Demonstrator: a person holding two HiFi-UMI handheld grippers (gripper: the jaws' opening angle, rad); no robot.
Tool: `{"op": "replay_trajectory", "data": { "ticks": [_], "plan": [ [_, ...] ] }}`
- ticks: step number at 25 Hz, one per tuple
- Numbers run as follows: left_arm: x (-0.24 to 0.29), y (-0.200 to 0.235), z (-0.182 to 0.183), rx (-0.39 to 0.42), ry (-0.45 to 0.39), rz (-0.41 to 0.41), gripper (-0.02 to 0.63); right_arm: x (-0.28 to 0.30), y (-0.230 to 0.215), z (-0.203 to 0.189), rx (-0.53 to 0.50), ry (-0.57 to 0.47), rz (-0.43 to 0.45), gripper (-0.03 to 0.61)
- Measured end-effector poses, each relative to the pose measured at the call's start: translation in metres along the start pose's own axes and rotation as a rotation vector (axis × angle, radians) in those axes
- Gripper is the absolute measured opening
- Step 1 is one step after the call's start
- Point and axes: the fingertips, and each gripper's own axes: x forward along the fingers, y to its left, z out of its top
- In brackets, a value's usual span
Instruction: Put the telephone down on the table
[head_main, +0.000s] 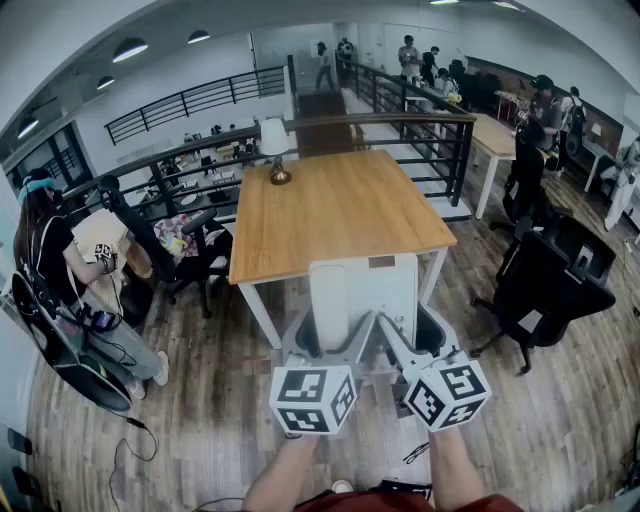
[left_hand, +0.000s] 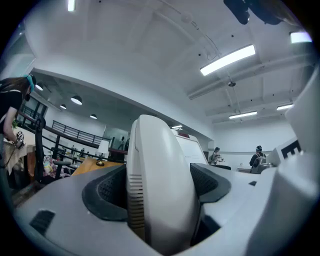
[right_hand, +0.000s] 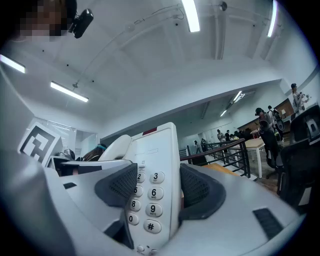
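Note:
A white telephone (head_main: 365, 285) hangs in the air just short of the near edge of a wooden table (head_main: 340, 210). My left gripper (head_main: 330, 340) is shut on its handset side; in the left gripper view the rounded handset (left_hand: 160, 190) fills the gap between the dark pads (left_hand: 107, 192). My right gripper (head_main: 415, 330) is shut on the keypad side; in the right gripper view the telephone's number keys (right_hand: 150, 192) stand upright between the pads (right_hand: 200, 190). Both grippers point about level towards the table.
A small lamp (head_main: 275, 150) stands at the table's far left corner. Black office chairs sit at the right (head_main: 550, 280) and left (head_main: 190, 250). A seated person (head_main: 50, 260) is at the far left. Black railings (head_main: 420, 130) run behind the table.

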Motion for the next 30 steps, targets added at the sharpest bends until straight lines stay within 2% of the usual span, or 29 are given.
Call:
{"op": "replay_trajectory", "data": {
  "ticks": [10,22,30],
  "plan": [
    [-0.026,-0.067,0.000,-0.002,-0.011,-0.013,0.385,-0.068,-0.013,0.022,-0.017,-0.013,-0.009,0.275],
    [-0.008,-0.117,-0.011,0.034,0.013,0.010,0.383,-0.098,-0.057,0.027,0.026,-0.025,0.015,0.275],
    [0.008,-0.163,-0.019,0.042,0.014,-0.011,0.383,-0.128,-0.096,0.036,0.028,-0.031,-0.001,0.275]
  ]
}}
